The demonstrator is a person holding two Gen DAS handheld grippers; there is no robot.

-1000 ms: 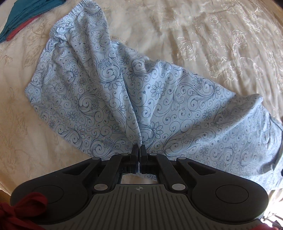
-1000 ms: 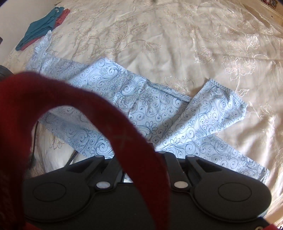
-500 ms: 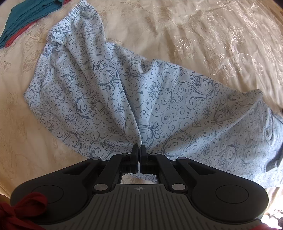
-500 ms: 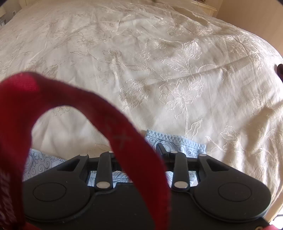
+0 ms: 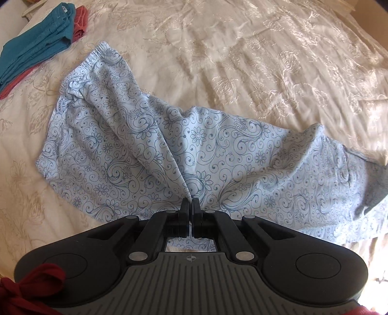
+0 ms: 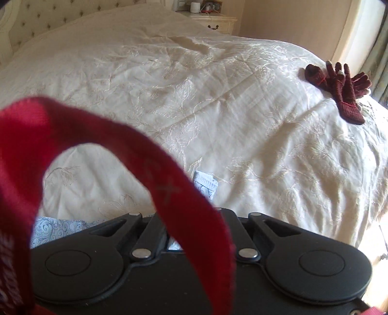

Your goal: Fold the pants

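The light blue pants (image 5: pixel 169 145) with a dark swirl-and-flower print lie spread on the cream bedspread (image 5: pixel 266 60), waistband at the upper left. My left gripper (image 5: pixel 190 203) is shut on a pinch of their fabric near the middle, and folds run up to its tips. In the right wrist view a red strap (image 6: pixel 169 189) hides most of my right gripper (image 6: pixel 206 203). Its jaws are closing, and a leg hem of the pants (image 6: pixel 206 181) stands up between them. More pants fabric (image 6: pixel 58 227) shows at the lower left.
Folded teal and red clothes (image 5: pixel 36 48) lie at the bed's upper left corner. A pair of dark red knitted gloves (image 6: pixel 339 87) rests near the bed's right edge. A tufted headboard (image 6: pixel 48 17) and a nightstand (image 6: pixel 215 21) stand beyond the bed.
The left view has pulled back from the pants, and the teal pile shows more fully. The right gripper swung from the crossed legs to a hem, and its jaws drew together around it.
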